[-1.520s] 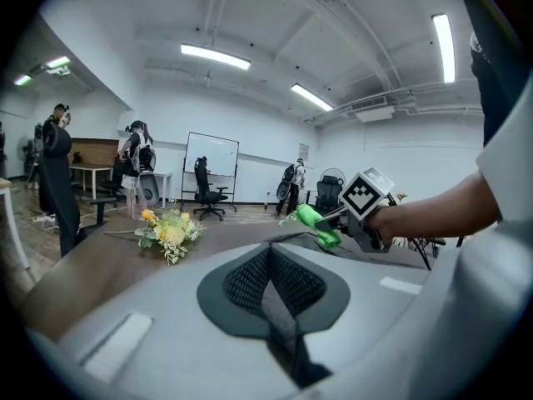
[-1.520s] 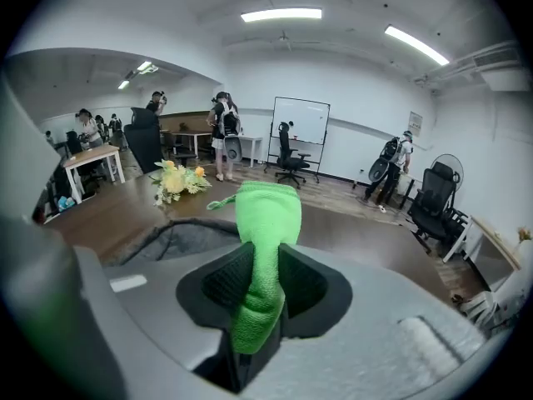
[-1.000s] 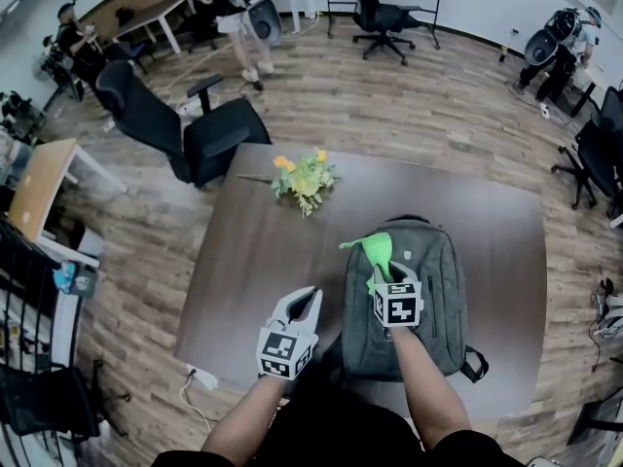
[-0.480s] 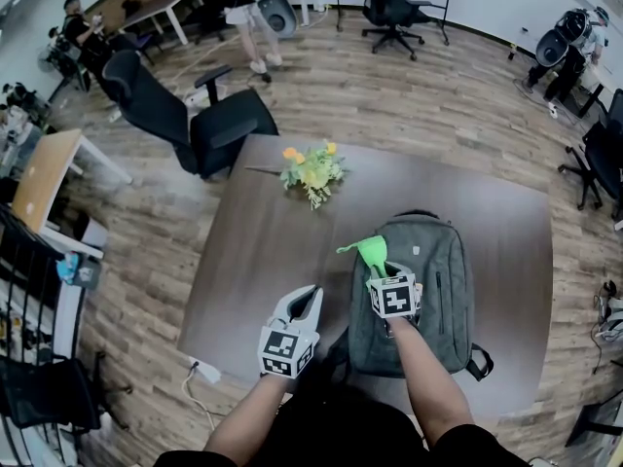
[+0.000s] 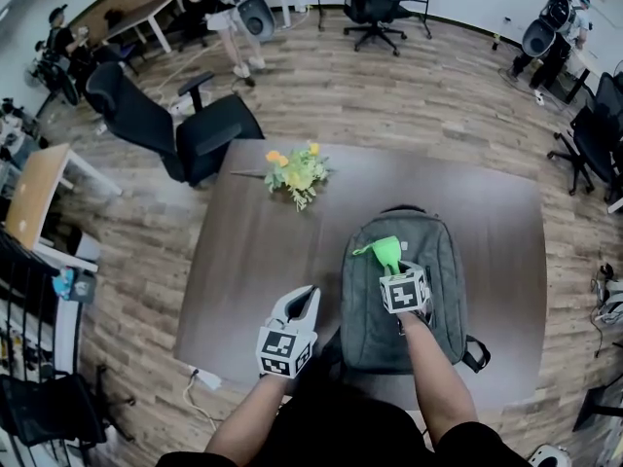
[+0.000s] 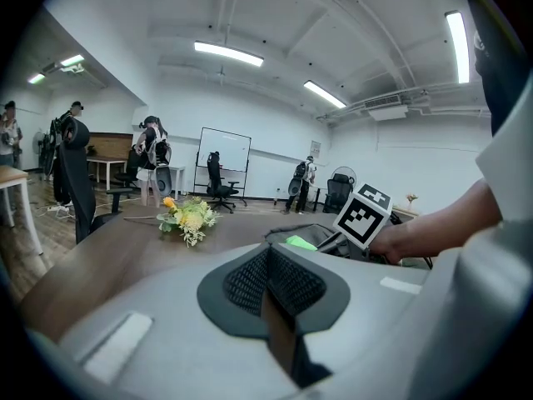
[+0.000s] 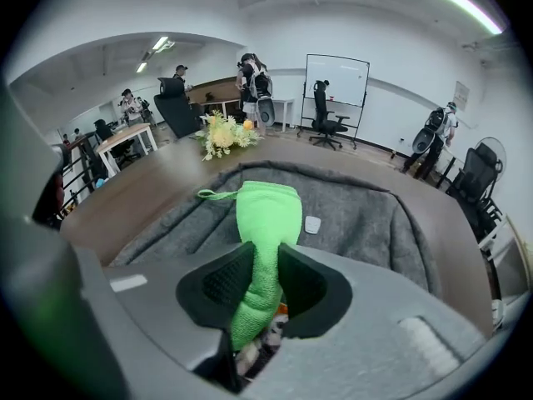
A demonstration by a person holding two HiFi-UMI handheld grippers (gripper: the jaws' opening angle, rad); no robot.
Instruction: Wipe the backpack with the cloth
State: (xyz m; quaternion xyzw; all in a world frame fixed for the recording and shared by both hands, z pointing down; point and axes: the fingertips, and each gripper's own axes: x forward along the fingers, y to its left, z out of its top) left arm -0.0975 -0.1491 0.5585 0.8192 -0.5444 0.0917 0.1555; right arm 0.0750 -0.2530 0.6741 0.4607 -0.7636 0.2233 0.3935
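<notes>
On the grey backpack (image 5: 440, 305), which lies flat on the brown table (image 5: 248, 251), the right gripper (image 5: 393, 270) clamps the green cloth (image 5: 386, 251), its free end resting on the backpack's front. Just left of the backpack, the left gripper (image 5: 306, 298) hovers, jaws pressed together on nothing.

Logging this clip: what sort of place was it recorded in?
Most likely an open office or lab workspace: black swivel office chairs stand on the wood-look floor, a whiteboard stands by the far wall, and a wooden desk sits at the side.
</notes>
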